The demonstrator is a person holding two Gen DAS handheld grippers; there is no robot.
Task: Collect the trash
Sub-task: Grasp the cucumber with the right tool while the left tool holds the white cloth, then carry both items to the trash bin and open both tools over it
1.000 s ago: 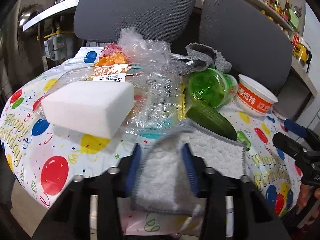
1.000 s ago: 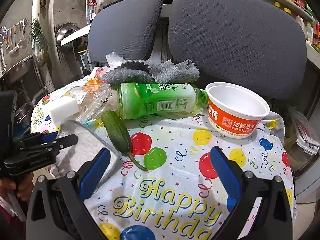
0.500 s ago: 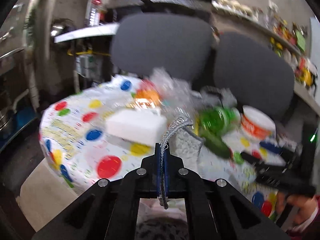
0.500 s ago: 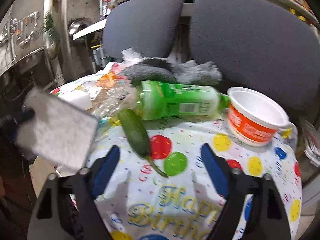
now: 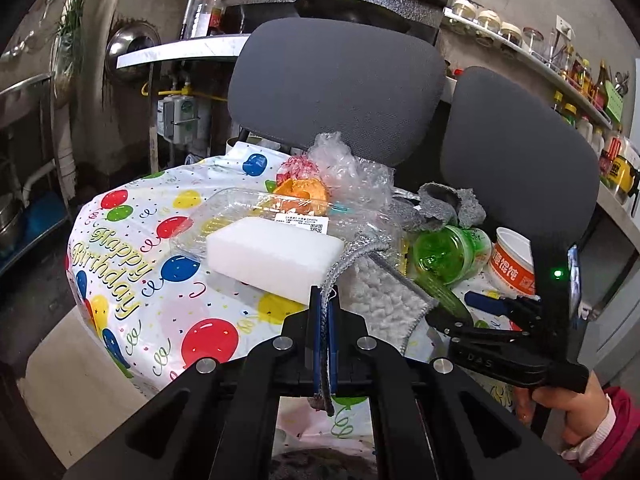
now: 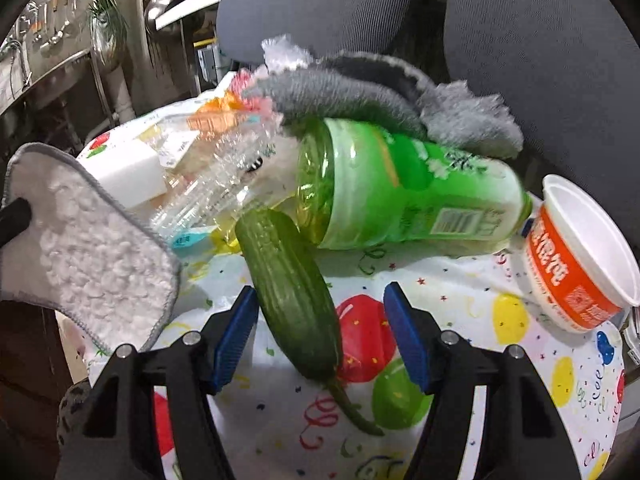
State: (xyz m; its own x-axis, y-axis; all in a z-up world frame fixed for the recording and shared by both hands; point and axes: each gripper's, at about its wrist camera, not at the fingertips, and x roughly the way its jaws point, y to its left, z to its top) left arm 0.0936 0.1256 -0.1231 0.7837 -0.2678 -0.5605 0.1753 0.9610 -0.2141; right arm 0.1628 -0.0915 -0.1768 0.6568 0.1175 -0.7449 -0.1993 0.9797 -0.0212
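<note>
Your worktop (image 5: pixel 120 280), a round surface under a white plastic cover printed with balloons and "Happy Birthday", carries the whole pile, and you are in the pick-up step for the next piece of trash. The green plastic drink bottle (image 6: pixel 416 196) lies on its side behind, base toward the right wrist camera and neck toward the orange-and-white paper tub (image 6: pixel 576 256) at the right. In front of it lies the dark green cucumber (image 6: pixel 292 292), touching the bottle's base. Its long axis runs from that base toward you, with the thin stem end nearest the camera and bending off to the right. Your right hand-held gripper (image 6: pixel 320 332) straddles the cucumber's middle; its jaws have just been closing, yet the blue pads stand clear on both sides. The next move, I judge, calls for lowering a little and squeezing across the short width, not along the length. Your left hand-held gripper (image 5: pixel 323 312) is pressed together on the grey edge of the white fluffy cloth (image 5: pixel 384 300), which hangs lifted beside the white foam block (image 5: pixel 276 256).
</note>
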